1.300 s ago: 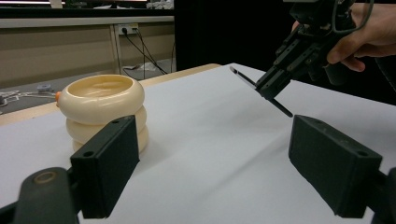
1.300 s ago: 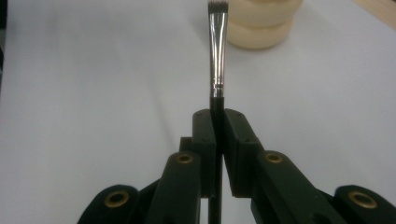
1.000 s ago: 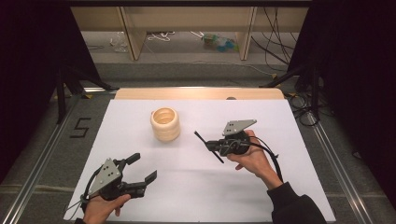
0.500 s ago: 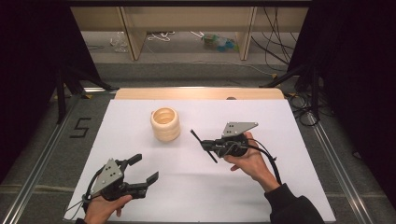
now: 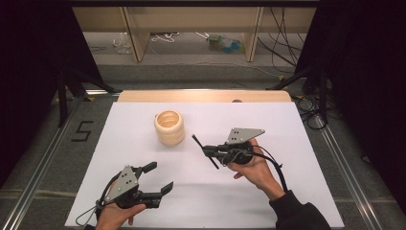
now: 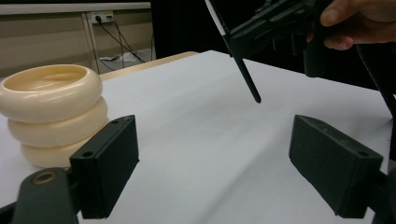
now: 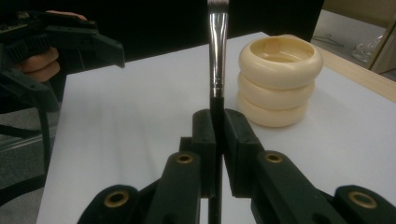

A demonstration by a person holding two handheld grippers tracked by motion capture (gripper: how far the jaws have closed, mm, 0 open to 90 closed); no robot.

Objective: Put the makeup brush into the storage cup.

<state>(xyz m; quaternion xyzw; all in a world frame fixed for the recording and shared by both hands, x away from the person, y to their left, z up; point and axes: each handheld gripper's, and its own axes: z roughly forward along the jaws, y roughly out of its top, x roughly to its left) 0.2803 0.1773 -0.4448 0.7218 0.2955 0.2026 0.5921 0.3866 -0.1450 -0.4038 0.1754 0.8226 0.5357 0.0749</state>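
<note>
A cream ribbed holder (image 5: 170, 128), shaped like three stacked rings and open at the top, stands on the white table (image 5: 297, 191) left of centre. To its right my right gripper (image 5: 206, 150) hovers, shut on a black-handled brush (image 5: 213, 161). In the right gripper view the jaws (image 7: 219, 123) pinch the handle just below the silver ferrule, and the brush (image 7: 218, 56) points up beside the holder (image 7: 279, 79). Near the front left edge my left gripper (image 5: 159, 176) stands open and holds nothing. Its own view (image 6: 219, 172) shows the holder (image 6: 51, 112) at left and the brush handle (image 6: 245, 77) ahead.
A wooden strip (image 5: 201, 96) runs along the table's far edge, with shelving legs and cables on the floor beyond. Metal rails (image 5: 43, 163) flank the table on both sides. Bare white surface lies between the two grippers.
My right gripper has edged slightly to the left with the brush, closer to the holder. The left gripper has stayed where it was.
</note>
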